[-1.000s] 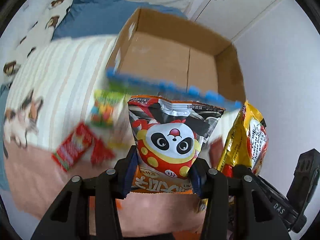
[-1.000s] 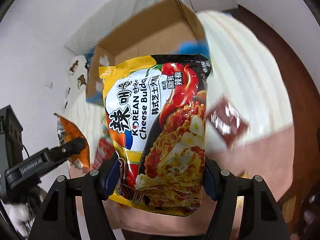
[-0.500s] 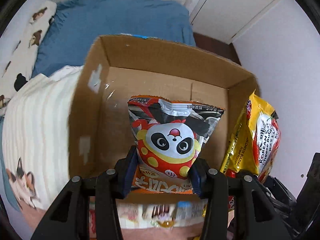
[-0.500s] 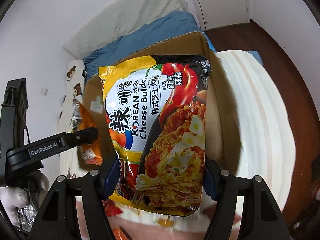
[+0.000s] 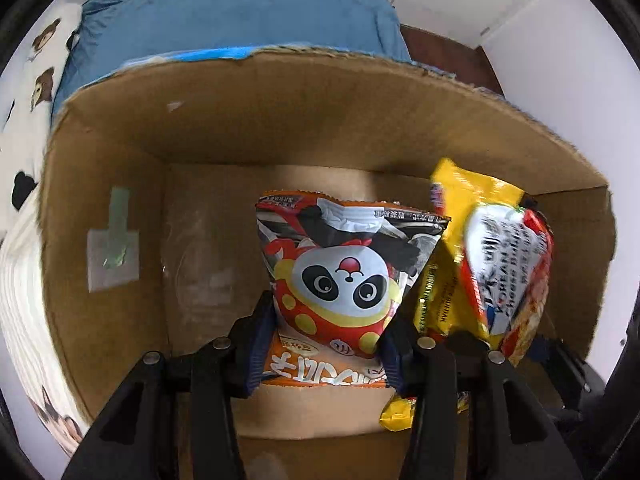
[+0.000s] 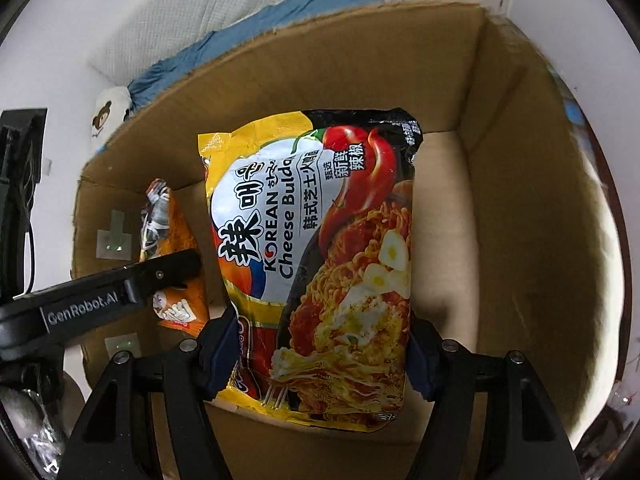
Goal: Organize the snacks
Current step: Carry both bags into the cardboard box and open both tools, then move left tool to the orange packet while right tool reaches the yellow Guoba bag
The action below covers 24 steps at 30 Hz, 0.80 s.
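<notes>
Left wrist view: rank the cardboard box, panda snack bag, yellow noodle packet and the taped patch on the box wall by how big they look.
1. Cardboard box.
2. Panda snack bag and yellow noodle packet: similar; both sit close to the camera, so unranked.
3. Taped patch.

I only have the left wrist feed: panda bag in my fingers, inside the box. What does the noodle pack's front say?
Observer: The noodle pack reads "KOREAN Cheese Buldak", with a red chili and noodles pictured.
Operator: Is the right gripper fully clamped on it?
Observer: Yes, the right gripper pinches the pack's lower part from both sides.
Operator: Anything on the floor right of that pack?
Observer: No, the box floor there looks bare.
Operator: Any marking on my gripper?
Observer: The left gripper, which holds the panda bag, has "GenRobot.AI" printed on its side.
</notes>
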Motion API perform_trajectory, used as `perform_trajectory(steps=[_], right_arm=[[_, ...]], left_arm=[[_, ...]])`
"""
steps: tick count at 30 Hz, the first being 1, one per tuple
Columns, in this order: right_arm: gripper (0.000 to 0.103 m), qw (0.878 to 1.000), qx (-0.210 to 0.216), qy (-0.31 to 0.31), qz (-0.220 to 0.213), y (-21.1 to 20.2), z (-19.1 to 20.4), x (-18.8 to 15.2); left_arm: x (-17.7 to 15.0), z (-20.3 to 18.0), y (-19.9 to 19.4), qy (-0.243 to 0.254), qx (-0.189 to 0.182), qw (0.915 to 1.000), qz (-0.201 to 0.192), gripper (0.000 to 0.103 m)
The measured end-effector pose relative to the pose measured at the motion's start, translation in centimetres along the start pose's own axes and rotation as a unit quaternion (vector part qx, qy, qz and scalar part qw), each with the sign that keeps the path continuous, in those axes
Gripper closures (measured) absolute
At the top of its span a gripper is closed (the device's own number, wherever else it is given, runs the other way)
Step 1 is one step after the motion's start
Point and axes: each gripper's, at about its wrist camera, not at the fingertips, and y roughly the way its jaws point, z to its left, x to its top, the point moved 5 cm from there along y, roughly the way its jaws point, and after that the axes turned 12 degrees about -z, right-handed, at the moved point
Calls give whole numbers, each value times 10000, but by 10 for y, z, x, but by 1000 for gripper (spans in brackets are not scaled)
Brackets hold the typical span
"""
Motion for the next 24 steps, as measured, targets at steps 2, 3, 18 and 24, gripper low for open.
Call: perform_trajectory(steps=[2, 3, 18, 24], right_arm=[[13, 9999, -28, 41, 142, 11, 2, 5], [5, 9998, -71, 27, 158, 13, 1, 7], [4, 9987, -344, -343, -145, -32, 15, -18], [4, 9969, -421, -462, -475, -72, 15, -35]], left_arm=[[2, 3, 2, -38, -29, 10000, -62, 45], [2, 3, 1, -23, -1, 10000, -52, 24], [-14, -3, -64, 233, 171, 9957, -876, 7], [-33, -4, -97, 371, 310, 9907, -1272, 7]])
